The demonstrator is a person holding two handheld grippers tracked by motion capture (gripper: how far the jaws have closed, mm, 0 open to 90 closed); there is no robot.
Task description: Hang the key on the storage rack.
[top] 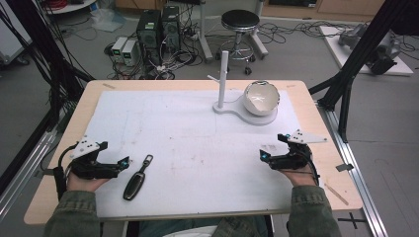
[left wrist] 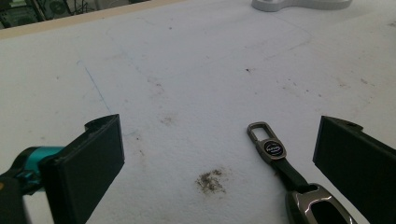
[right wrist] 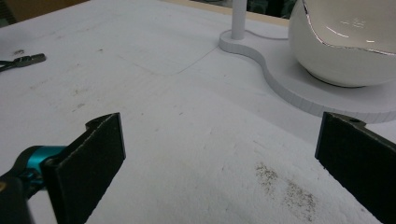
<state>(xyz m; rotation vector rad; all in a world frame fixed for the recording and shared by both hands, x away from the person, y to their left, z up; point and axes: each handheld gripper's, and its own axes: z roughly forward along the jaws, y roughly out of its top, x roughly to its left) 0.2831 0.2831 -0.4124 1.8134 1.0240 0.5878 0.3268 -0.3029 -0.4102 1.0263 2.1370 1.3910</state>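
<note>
A dark car key fob (top: 136, 182) with a metal clip and strap lies on the white mat (top: 188, 148) near the front left. My left gripper (top: 123, 163) rests just left of it, open and empty; in the left gripper view the key fob (left wrist: 299, 186) lies between the wide jaws, toward the right one. My right gripper (top: 264, 157) sits at the front right, open, holding nothing. A white stand (top: 223, 81) with an upright post and side peg shares a base with a white bowl (top: 262, 98) at the back; the bowl (right wrist: 345, 42) looms ahead of the right jaws.
The wooden table (top: 64, 163) edges frame the mat. Beyond the table stand a black stool (top: 240, 22), computer boxes (top: 158, 27) and cables on the floor. Black frame posts (top: 353, 69) rise at the right.
</note>
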